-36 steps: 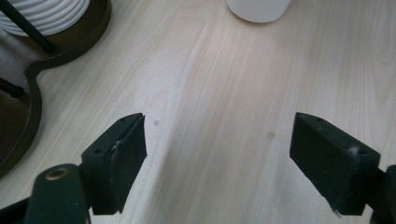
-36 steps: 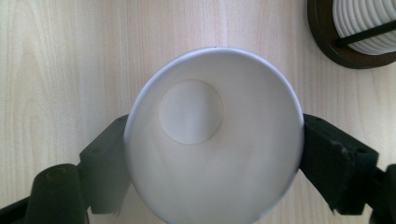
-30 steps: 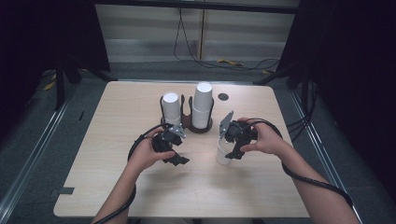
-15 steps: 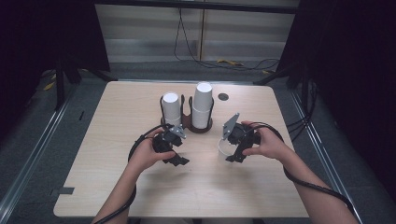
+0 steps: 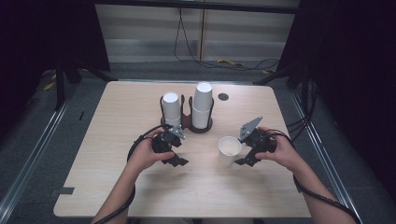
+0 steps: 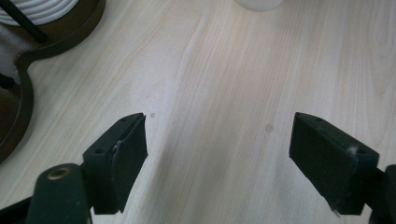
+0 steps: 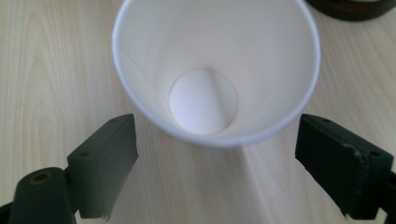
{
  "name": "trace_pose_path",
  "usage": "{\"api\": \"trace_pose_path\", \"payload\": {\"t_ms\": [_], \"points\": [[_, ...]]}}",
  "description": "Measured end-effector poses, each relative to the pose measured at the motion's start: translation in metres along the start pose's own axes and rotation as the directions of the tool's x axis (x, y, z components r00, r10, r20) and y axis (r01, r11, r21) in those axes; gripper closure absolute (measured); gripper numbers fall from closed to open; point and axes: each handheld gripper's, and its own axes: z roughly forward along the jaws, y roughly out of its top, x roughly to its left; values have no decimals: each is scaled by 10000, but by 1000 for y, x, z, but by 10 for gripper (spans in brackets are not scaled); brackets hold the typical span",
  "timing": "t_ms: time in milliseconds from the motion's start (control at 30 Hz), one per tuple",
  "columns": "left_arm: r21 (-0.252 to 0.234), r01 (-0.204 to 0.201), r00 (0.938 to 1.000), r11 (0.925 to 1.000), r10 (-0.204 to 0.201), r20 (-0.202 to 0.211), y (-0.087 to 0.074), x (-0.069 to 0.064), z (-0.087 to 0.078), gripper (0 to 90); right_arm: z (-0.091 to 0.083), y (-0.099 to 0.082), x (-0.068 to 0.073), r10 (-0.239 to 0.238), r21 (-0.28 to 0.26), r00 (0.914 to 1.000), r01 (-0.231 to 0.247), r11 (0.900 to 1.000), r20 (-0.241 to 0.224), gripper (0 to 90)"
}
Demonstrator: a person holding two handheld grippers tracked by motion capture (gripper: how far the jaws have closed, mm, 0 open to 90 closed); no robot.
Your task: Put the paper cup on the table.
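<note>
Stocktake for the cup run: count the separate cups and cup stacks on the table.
3: a loose cup upright by the right gripper, one stack in the holder's left slot, a taller stack in its right. Cups nested inside the stacks cannot be counted.

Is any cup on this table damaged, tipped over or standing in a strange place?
Nothing stands out. One paper cup stands upright and empty on the table, between the open jaws of the right hand-held gripper. The other cups sit upside down in the dark holder.
</note>
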Motion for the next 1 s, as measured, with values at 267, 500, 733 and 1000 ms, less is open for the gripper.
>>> {"api": "trace_pose_path", "payload": {"t_ms": [267, 500, 733, 1000], "points": [[66, 66, 10000, 10000, -65, -34, -4, 4, 0, 191, -1, -38, -1, 911, -533, 9958, -905, 9945, 77, 126], [-74, 170, 9998, 9998, -171, -38, -12, 7, -2, 191, 5, -61, -1, 1444, -801, 9895, -1430, 9865, 114, 128], [-141, 260, 9995, 9996, -262, -155, -25, 15, -6, 190, 0, -74, -2, 1861, -1213, 9821, -1815, 9759, 279, 129], [-71, 127, 9997, 9999, -128, -227, -40, 25, -9, 190, -3, -87, -1, 2250, -1327, 9736, -2181, 9669, 394, 129]]}}
